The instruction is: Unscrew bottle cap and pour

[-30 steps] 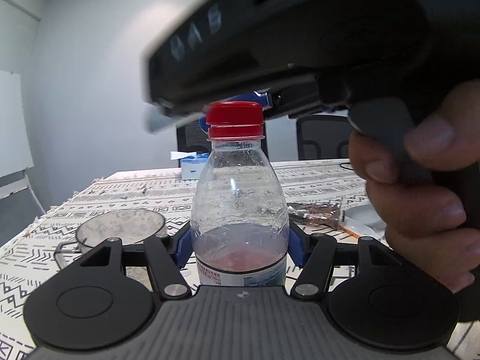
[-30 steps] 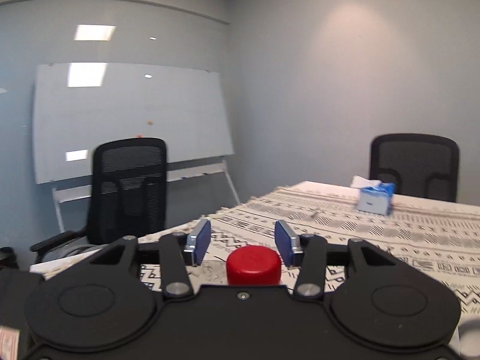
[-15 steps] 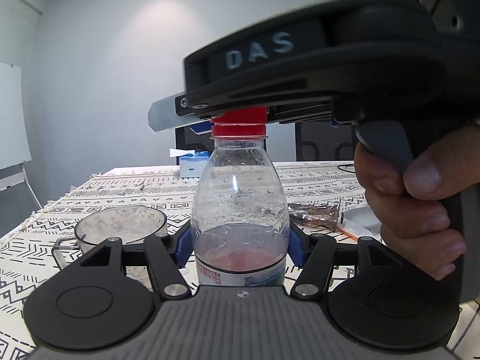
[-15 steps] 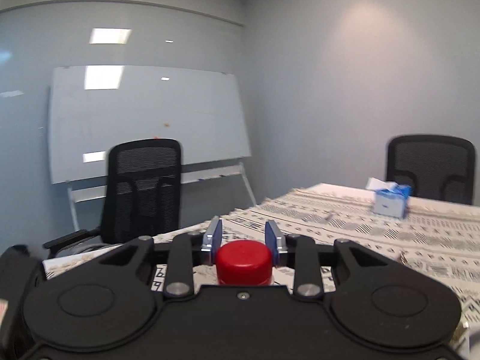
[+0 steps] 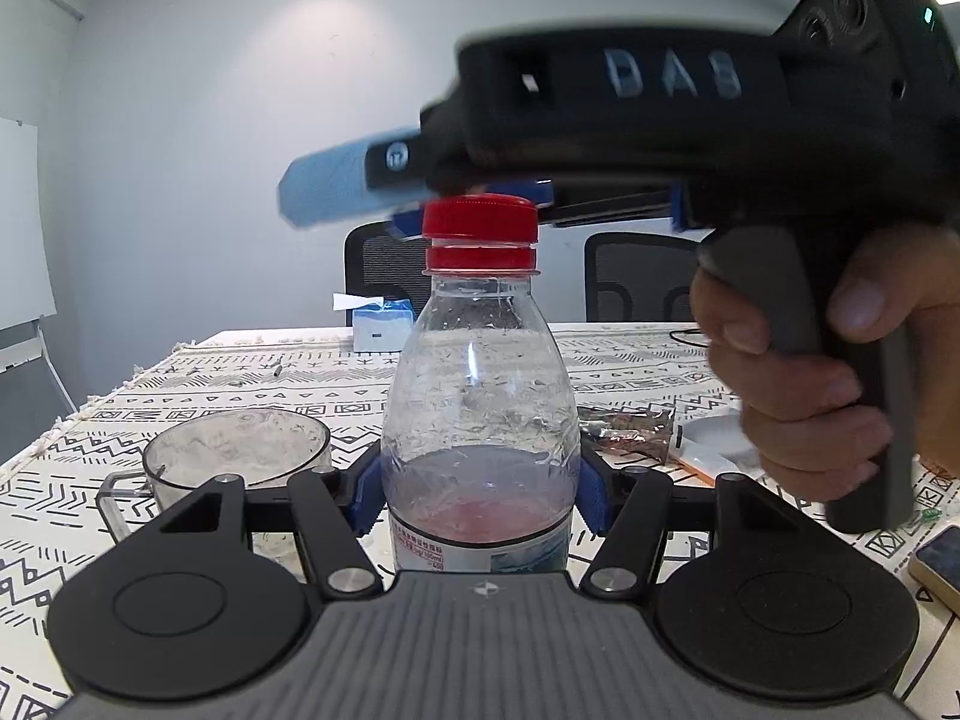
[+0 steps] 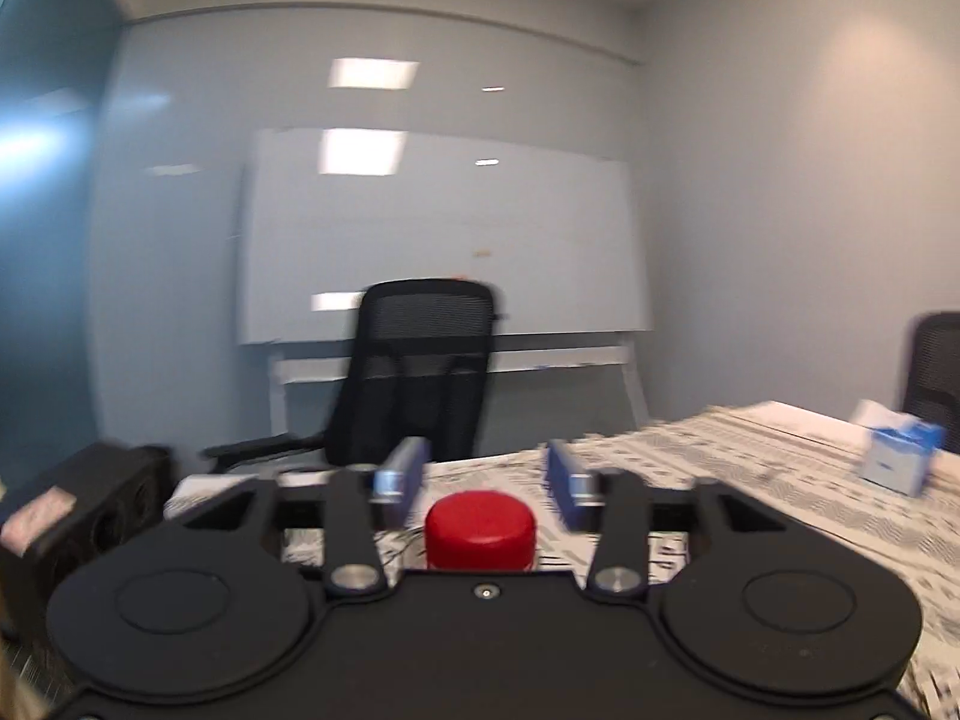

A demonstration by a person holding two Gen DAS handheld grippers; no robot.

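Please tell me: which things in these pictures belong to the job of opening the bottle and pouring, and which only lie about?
For the job: bottle, held by the left gripper; red cap; open right gripper around the cap; clear measuring cup.

Lying about: tissue box, brown wrapper, phone, whiteboard, office chair.

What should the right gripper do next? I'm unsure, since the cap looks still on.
Probably close the right gripper on the red cap: its jaws stand open on either side of the cap, clear of it. The left gripper clamps the bottle upright, so twisting can follow.
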